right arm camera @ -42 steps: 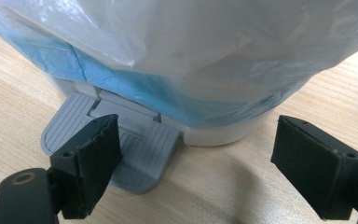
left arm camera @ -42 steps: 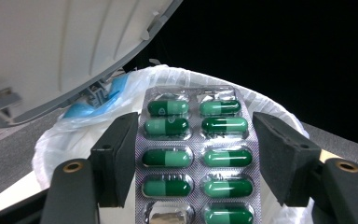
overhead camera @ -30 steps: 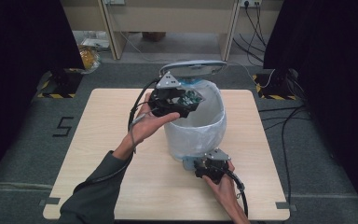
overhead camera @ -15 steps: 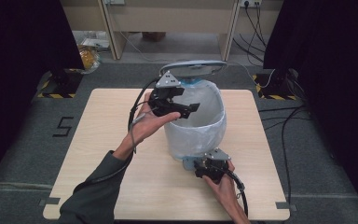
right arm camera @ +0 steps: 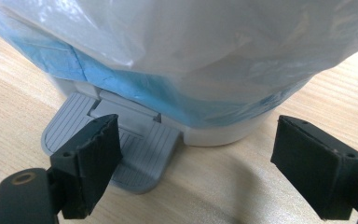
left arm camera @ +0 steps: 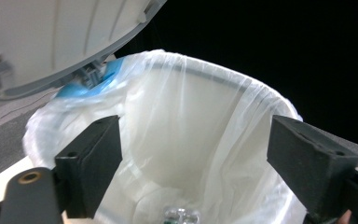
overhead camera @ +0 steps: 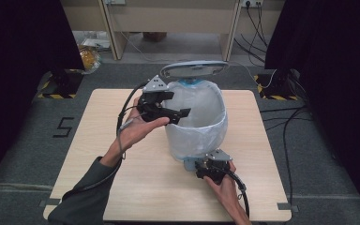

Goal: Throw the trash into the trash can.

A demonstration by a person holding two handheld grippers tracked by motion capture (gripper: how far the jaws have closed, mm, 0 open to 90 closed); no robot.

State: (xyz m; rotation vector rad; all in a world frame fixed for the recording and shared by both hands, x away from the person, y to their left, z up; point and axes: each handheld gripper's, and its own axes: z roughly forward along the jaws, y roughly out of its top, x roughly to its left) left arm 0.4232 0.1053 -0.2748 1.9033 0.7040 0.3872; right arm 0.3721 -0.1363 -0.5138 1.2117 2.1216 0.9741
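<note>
Pedal bin (overhead camera: 197, 124) w/ white liner (left arm camera: 191, 121) stands mid-desk (overhead camera: 122, 187), lid (overhead camera: 194, 69) up. L tongs (overhead camera: 180, 112) over the bin's rim, jaws just opened, spread, nothing btwn them; small clear item (left arm camera: 181, 217) lies at liner bottom. R tongs (overhead camera: 206, 164) low at bin's near side by grey pedal (right arm camera: 121, 140), jaws spread, one pad over pedal; contact unclear.

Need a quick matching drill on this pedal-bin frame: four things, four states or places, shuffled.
Things:
1. bin lid
2. pedal
3. left tool
4. bin liner

States or places:
A. grey and ribbed, at the bin's base by the right tool
B. raised above the bin
C. white plastic folded over the rim
D. jaws just opened, nothing between them, over the bin mouth

Pairs: 1-B, 2-A, 3-D, 4-C
</note>
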